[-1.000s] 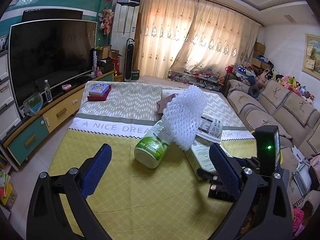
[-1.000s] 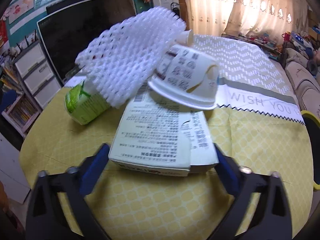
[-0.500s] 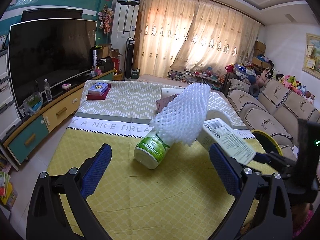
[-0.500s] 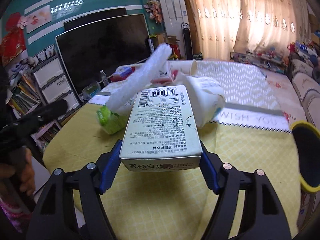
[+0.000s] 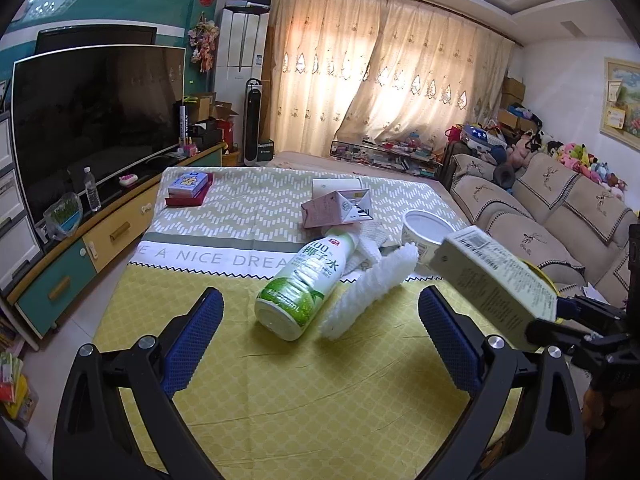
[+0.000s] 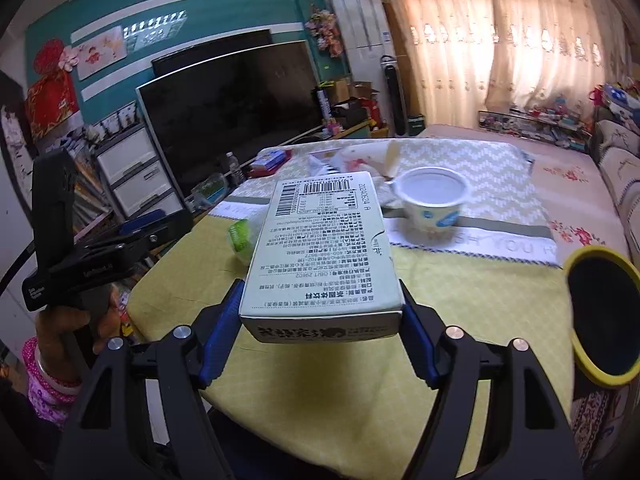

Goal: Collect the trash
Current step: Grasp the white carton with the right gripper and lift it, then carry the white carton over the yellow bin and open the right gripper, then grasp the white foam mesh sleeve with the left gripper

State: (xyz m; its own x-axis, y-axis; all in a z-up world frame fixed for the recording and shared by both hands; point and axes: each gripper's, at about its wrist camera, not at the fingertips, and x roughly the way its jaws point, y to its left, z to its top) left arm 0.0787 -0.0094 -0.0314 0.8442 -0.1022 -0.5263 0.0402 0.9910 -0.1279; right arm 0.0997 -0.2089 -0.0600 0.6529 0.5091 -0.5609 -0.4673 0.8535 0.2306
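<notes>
Starting at the far left, a big dark television (image 5: 96,120) stands on a low teal and yellow cabinet (image 5: 80,256) beside your desk (image 5: 320,392), which wears a yellow and green patterned cloth. Your left tongs (image 5: 320,344) hover low over the near part of that cloth with the blue pads wide apart and nothing between them. Just beyond them a green and white drink bottle (image 5: 304,288) lies on its side, base toward you. A white foam fruit net (image 5: 368,292) lies against the bottle's right side, stretched out toward the near edge. Farther back sit a pink carton (image 5: 336,212) tipped on its side and, to its right, a paper cup (image 5: 424,232) standing upright with its mouth open. Right of all this, your right tongs (image 6: 320,324) are clamped on a pale green printed box (image 6: 324,248), both blue pads pressed flat against its long sides. You hold the box clear of the cloth, barcode end pointing away from you. In the left wrist view it hangs at the right, above the desk's edge. At the far right of the right wrist view a yellow-rimmed bin (image 6: 600,320) with a dark inside stands beside the desk, near the box but not under it.
</notes>
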